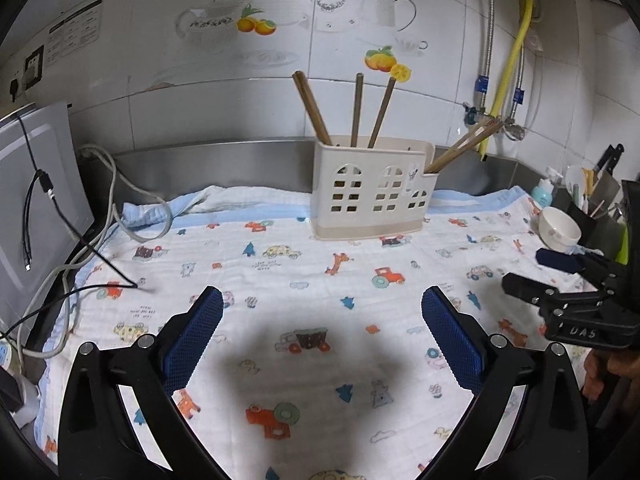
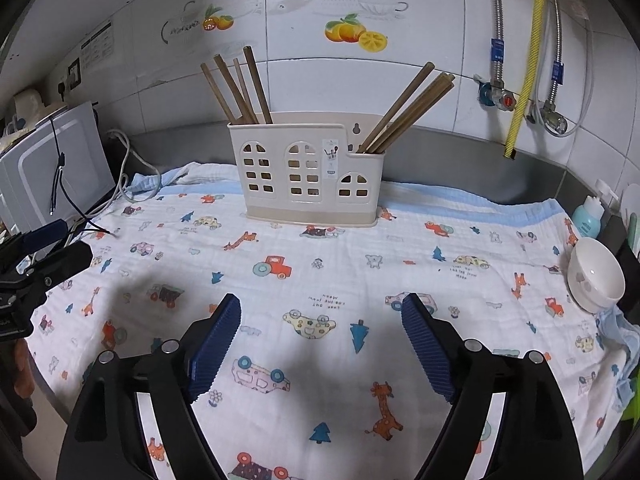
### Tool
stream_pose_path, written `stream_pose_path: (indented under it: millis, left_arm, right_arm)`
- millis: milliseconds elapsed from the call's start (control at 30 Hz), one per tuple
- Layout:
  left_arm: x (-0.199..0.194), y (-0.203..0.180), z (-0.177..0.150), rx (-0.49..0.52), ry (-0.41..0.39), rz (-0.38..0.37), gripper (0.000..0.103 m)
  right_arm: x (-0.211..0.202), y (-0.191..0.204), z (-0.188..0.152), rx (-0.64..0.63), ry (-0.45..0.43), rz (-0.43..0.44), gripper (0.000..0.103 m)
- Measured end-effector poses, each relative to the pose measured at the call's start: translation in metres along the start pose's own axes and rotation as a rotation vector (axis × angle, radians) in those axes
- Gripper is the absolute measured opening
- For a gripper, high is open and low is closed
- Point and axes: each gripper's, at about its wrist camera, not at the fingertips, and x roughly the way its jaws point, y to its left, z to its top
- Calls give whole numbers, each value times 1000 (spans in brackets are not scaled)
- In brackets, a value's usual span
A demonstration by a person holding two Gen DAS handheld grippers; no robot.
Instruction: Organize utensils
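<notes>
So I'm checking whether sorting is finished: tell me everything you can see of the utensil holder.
The utensil holder is a cream plastic caddy shaped like a house front, with arched window cut-outs, a small label and a darker beige base. It stands upright on the printed cloth near the steel backsplash. A taller left compartment holds four wooden chopsticks leaning left; the lower right compartment holds more chopsticks leaning right. Neither gripper touches it.

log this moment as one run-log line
left claw: open, empty | right claw: open, empty | chopsticks: all in holder, two groups | cloth: no utensils on it
</notes>
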Motion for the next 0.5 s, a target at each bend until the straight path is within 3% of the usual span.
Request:
stream_pose_path:
  millis: [500]
  left_arm:
    - [9,7,-14,-47,75,22,98]
  right_arm:
    - [-2,-3,-5,-2,4,-15,89]
